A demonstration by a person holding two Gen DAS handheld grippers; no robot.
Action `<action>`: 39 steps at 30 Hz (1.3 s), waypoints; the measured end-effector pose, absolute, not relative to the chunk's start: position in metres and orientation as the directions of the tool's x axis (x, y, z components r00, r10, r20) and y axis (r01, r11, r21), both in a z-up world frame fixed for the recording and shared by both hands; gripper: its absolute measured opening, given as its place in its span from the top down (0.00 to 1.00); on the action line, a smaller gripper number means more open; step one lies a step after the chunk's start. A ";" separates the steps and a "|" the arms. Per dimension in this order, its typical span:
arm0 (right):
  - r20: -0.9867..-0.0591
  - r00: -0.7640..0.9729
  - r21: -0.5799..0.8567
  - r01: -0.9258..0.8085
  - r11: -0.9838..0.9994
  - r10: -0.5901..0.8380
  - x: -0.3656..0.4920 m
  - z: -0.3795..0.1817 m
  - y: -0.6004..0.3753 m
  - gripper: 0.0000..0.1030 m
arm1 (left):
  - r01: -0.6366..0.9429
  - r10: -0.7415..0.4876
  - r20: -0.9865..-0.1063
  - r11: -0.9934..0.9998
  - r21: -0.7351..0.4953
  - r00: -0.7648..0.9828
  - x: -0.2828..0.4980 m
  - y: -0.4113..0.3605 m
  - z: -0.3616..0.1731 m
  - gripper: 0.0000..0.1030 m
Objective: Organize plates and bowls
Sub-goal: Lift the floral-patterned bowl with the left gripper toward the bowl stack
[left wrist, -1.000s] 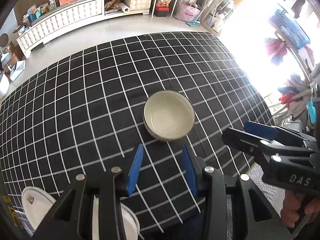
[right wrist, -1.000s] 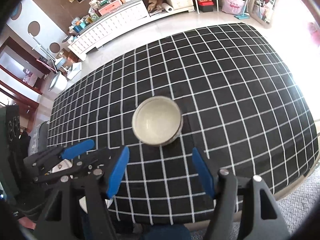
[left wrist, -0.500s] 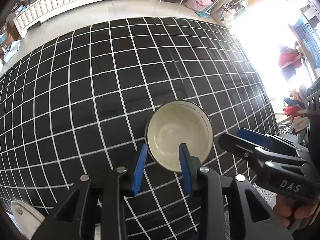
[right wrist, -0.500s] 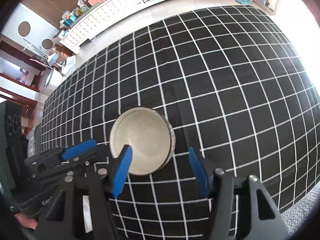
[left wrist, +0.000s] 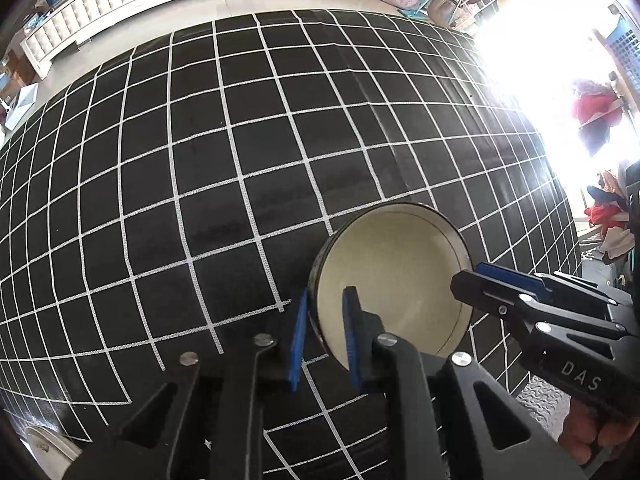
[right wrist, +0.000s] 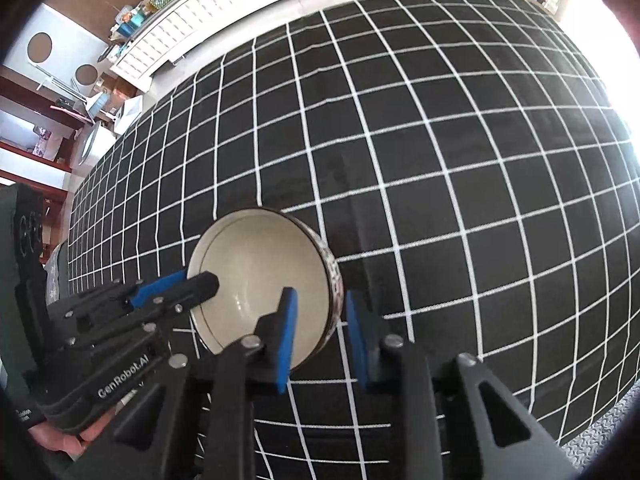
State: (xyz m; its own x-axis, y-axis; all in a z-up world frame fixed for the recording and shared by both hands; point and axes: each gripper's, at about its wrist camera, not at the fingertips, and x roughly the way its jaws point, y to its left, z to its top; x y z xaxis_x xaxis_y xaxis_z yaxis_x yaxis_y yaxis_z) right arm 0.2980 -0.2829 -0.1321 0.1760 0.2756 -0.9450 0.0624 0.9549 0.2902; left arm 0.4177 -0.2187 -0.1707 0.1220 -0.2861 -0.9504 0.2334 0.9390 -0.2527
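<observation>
A cream bowl with a dark patterned outside (left wrist: 394,284) stands on the black grid tablecloth (left wrist: 224,168). My left gripper (left wrist: 323,336) straddles its left rim, one blue pad inside and one outside, with small gaps still showing. My right gripper (right wrist: 320,332) straddles the bowl's (right wrist: 260,280) right rim the same way, its jaws narrowed but not pressed on the wall. Each gripper shows in the other's view, the right gripper (left wrist: 520,292) and the left gripper (right wrist: 172,288).
A white plate edge (left wrist: 44,446) peeks out at the lower left table corner. A white cabinet (left wrist: 120,4) and floor clutter lie beyond the far table edge. The near table edge (right wrist: 580,424) runs close under the right gripper.
Both grippers have come down and forward onto the bowl and narrowed their jaws around opposite rims. The bowl now fills more of both views.
</observation>
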 end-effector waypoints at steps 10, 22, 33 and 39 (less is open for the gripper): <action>-0.943 0.174 0.302 0.098 0.948 0.282 0.285 -0.137 -0.305 0.89 | 0.229 -0.274 -0.955 0.943 -0.242 0.117 0.417 -0.225 -0.190 0.91; -0.948 0.182 0.281 0.090 0.955 0.262 0.278 -0.126 -0.294 0.90 | 0.222 -0.276 -0.955 0.943 -0.247 0.109 0.410 -0.220 -0.192 0.93; -0.937 0.228 0.281 0.044 0.959 0.264 0.263 -0.089 -0.262 0.91 | 0.193 -0.284 -0.947 0.948 -0.253 0.153 0.386 -0.193 -0.158 0.93; -0.928 0.247 0.287 -0.004 0.958 0.279 0.250 -0.069 -0.233 0.92 | 0.162 -0.273 -0.943 0.956 -0.244 0.191 0.362 -0.165 -0.133 0.93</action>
State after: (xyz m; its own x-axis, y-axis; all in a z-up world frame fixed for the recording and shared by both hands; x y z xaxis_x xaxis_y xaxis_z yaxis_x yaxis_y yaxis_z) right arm 0.2505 -0.2332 -0.0689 0.2468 0.2794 -0.9279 -0.0042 0.9578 0.2873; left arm 0.3620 -0.1650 -0.1333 0.1907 -0.2727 -0.9430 0.1619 0.9562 -0.2438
